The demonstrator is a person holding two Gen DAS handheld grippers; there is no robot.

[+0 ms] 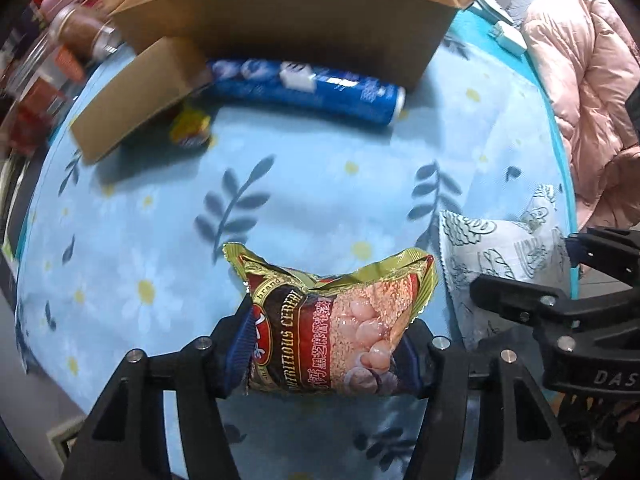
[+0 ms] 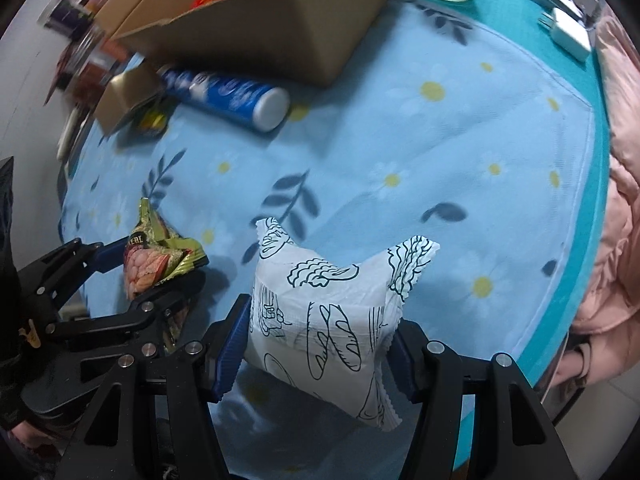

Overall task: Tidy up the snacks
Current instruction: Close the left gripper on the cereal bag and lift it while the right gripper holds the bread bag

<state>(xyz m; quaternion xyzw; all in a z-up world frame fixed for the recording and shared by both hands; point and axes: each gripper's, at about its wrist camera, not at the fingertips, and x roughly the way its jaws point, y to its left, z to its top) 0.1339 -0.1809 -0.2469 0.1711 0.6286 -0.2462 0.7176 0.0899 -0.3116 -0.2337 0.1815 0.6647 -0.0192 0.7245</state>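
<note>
A gold and red cereal packet [image 1: 332, 312] is pinched between the blue pads of my left gripper [image 1: 330, 340], lifted a little above the flowered tablecloth [image 1: 280, 184]. My right gripper [image 2: 320, 332] is shut on a white packet [image 2: 320, 300] printed with bread drawings. The two grippers sit side by side. The right gripper [image 1: 528, 264] shows at the right edge of the left wrist view, and the left gripper [image 2: 148, 270] at the left of the right wrist view. An open cardboard box [image 1: 280, 20] holding red snack packets stands at the far side.
A blue tube of snacks [image 1: 312, 88] lies against the box front. A small yellow packet [image 1: 190, 130] sits under the box flap [image 1: 136, 100]. Jars [image 1: 80, 32] crowd the far left. A pink jacket [image 1: 580, 80] lies along the right edge, a white charger [image 2: 568, 34] near the far corner.
</note>
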